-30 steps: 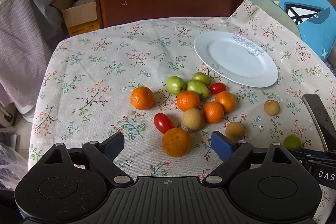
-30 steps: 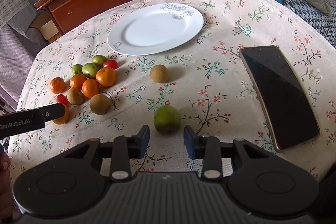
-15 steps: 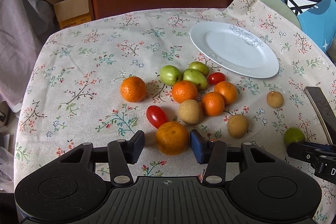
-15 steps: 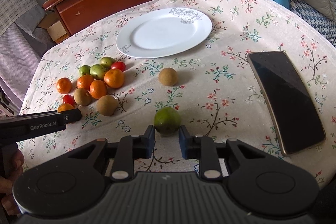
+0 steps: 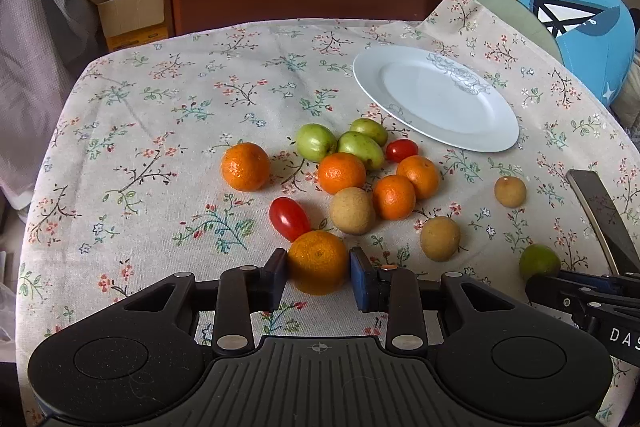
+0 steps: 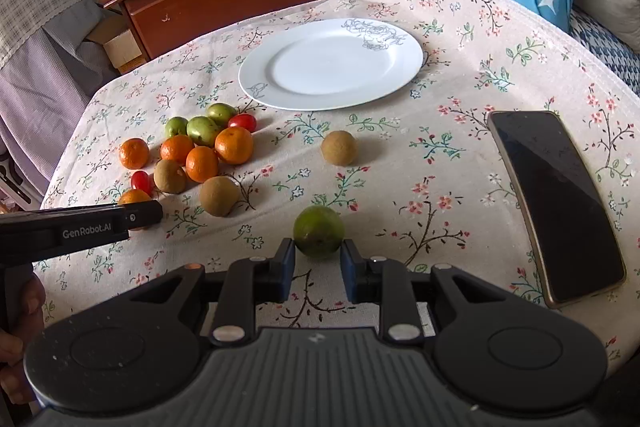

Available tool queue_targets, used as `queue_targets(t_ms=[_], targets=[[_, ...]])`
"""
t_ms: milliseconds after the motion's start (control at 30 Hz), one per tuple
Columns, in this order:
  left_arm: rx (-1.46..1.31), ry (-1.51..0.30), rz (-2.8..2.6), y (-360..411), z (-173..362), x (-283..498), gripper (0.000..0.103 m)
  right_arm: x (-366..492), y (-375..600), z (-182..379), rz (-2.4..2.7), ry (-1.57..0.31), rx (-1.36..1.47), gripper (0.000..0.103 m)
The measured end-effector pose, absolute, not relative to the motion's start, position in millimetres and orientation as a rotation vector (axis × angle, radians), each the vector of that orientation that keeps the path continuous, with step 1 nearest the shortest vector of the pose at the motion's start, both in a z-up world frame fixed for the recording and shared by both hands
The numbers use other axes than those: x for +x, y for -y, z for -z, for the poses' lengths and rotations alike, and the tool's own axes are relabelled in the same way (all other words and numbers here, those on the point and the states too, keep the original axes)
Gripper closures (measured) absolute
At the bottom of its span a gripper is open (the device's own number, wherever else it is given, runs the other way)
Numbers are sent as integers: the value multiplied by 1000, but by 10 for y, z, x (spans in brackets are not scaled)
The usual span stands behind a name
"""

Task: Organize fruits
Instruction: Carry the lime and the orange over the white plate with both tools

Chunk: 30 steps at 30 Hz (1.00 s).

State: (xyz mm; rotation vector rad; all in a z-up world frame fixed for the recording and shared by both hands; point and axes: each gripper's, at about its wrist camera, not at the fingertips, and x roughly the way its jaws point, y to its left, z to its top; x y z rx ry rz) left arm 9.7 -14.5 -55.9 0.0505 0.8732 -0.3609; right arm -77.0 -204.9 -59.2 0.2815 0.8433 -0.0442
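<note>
Fruits: left hand-held gripper [image 5: 319,273], jaws just closing, clamps an orange [image 5: 318,262]; right hand-held gripper [image 6: 318,261] clamps a lime [image 6: 319,237].

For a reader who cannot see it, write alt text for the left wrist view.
The left tongs grip an orange on a floral tablecloth. Beyond lie more oranges, green fruits, tomatoes and brown fruits, with an empty white plate behind.

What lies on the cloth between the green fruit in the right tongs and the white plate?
One brown round fruit; otherwise bare floral tablecloth between the green fruit and the plate, in the right wrist view.
</note>
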Motion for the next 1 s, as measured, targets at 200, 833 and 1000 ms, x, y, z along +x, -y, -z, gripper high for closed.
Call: queue_targets(t_ms=[200,833,1000], targets=[[54,-873,359,152,566,96,72,-772,2049,593,43,-844,283,78],[55,-820,424,202,390,-44,73,-754,2051,545,-8,-822,338,80],[43,-809,444,245,322,-31,73,-709,2033,492,-34,-804,338,84]])
